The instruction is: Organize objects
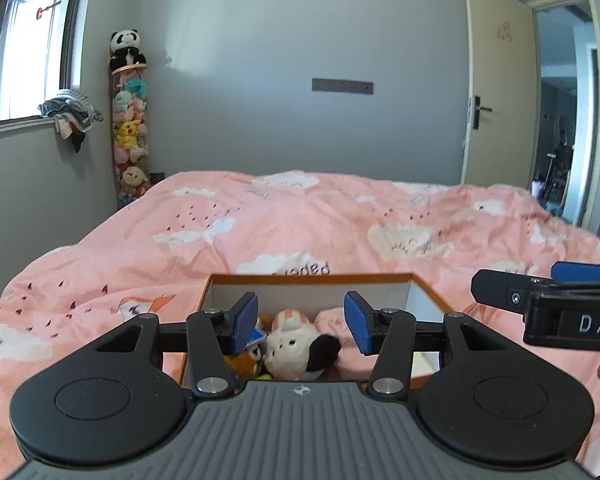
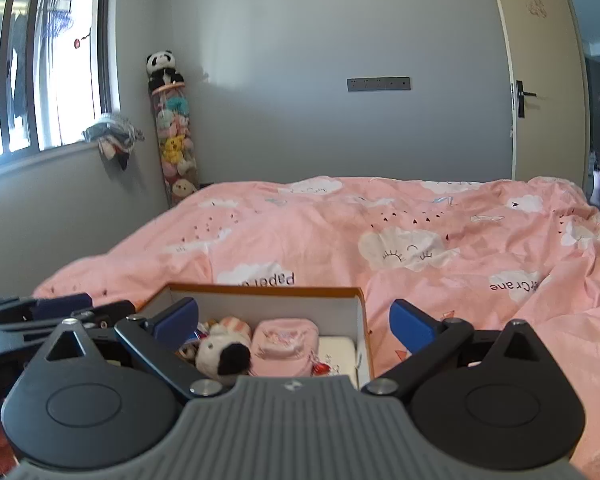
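Both grippers hang over the near end of the box (image 2: 362, 320), empty. Left gripper (image 1: 301, 322): jaws apart, nothing between the pads, plush dog (image 1: 300, 350) just below and beyond them. Right gripper (image 2: 294, 322): jaws spread wide, nothing held, one finger over the box interior, the other outside the right wall. Box sits on the bed (image 2: 480, 240), orange rim, white inside; contents are the dog, a pink pouch (image 2: 286, 344) beside it, a brown toy (image 1: 246, 364) and something white at the right end, can't tell what. No loose items visible on the duvet, so my read is the sorting is mostly done or the next item is out of view. Risks: the two grippers are close, the right one's finger shows at the left view's edge, so a careless swing could knock them together. Box is light card on soft bedding; catching the wall with the outside finger would tip or shove it. Far side: toy tube (image 2: 176, 136) with a panda (image 2: 162, 66) on top, untouched.
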Motion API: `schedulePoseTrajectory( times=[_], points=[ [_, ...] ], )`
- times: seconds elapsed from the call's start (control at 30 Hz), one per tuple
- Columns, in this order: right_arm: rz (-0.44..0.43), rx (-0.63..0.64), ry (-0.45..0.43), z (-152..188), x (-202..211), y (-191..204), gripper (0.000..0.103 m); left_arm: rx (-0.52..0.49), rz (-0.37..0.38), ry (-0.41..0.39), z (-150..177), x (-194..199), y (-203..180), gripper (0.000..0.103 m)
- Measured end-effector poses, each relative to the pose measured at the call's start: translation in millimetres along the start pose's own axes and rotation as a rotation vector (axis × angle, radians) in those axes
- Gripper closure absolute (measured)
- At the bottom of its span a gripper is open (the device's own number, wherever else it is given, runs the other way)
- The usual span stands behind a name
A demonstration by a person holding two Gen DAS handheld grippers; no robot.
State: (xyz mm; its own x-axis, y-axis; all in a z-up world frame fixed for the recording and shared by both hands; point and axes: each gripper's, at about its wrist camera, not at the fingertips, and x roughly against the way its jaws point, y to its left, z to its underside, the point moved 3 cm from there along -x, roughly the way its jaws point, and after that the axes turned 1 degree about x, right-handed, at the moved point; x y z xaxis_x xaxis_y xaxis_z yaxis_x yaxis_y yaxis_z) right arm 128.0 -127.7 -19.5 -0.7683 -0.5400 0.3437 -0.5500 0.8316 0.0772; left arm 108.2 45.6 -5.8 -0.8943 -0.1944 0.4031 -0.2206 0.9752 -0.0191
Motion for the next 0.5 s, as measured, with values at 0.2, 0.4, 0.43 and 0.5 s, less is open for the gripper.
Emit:
schedulePoseTrajectory(
  times=[0.2,0.4,0.43,0.5],
  points=[
    [0.008,0.061,0.023,19,-6,2,0.001,-0.050,-0.053,0.078,14,-15,-3,0.045],
    [0.013,0.086,0.054,30,-19,1,0.002,-0.052,-0.057,0.126,30,-24,-2,0.041],
    [0.012,0.084,0.060,31,-21,0,0.002,-0.052,-0.061,0.135,32,-25,-2,0.041],
    [0.012,0.080,0.070,34,-24,-1,0.001,-0.050,-0.066,0.146,37,-26,-1,0.041]
  ],
)
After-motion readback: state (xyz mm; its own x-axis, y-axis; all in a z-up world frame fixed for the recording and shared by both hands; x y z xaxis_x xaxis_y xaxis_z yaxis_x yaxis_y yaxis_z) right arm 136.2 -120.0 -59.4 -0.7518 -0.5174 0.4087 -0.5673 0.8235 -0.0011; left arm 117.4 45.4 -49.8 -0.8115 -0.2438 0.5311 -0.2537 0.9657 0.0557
